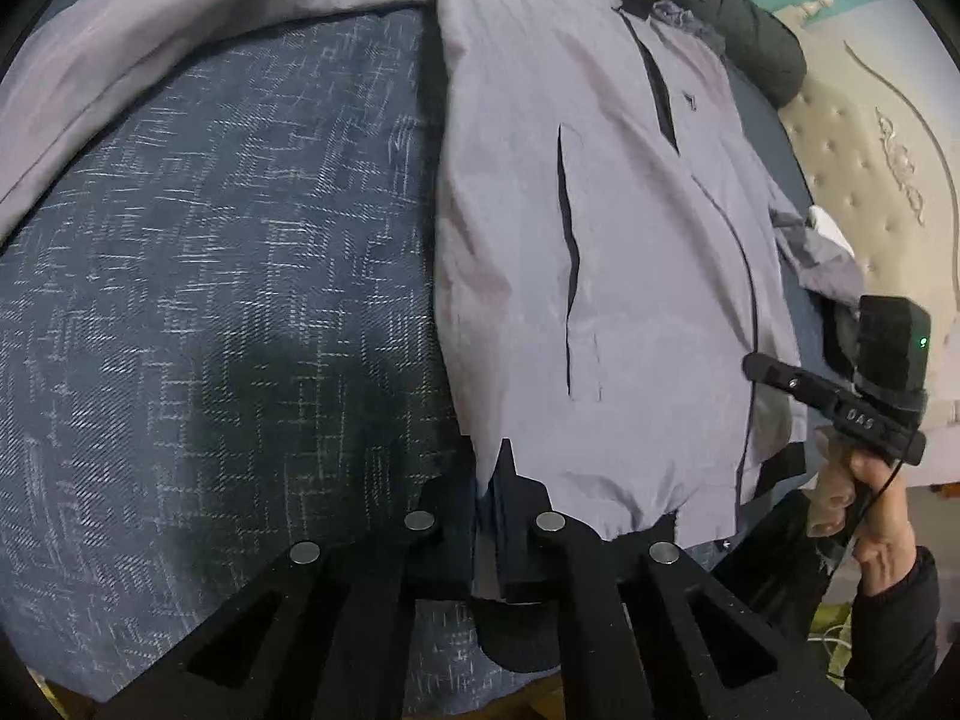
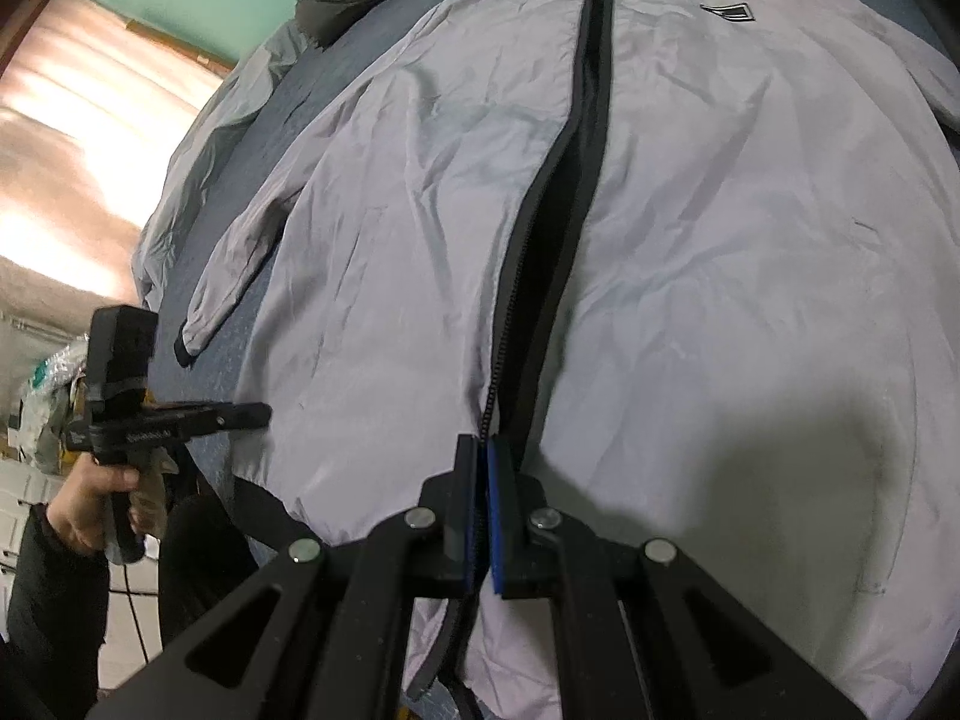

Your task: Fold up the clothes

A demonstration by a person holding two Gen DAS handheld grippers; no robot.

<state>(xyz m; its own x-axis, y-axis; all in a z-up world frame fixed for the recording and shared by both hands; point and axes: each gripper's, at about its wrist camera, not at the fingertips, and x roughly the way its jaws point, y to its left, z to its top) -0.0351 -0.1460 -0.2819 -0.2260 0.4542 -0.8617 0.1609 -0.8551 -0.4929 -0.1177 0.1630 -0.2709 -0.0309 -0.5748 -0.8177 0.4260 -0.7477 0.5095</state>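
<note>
The jacket (image 2: pixel 690 240) lies lengthwise away from both tongs, collar far. Left gripper (image 1: pixel 489 480) pinches its hem corner; right gripper (image 2: pixel 483 450) clamps the hem beside the zip (image 2: pixel 558 228).

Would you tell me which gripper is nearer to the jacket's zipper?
Right. The right gripper is shut on the jacket at the zipper; the left gripper pinches the hem's left corner, off to one side.

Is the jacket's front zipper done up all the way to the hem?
No: the jacket lies with its zipper parted, a dark gap running down its front.
</note>
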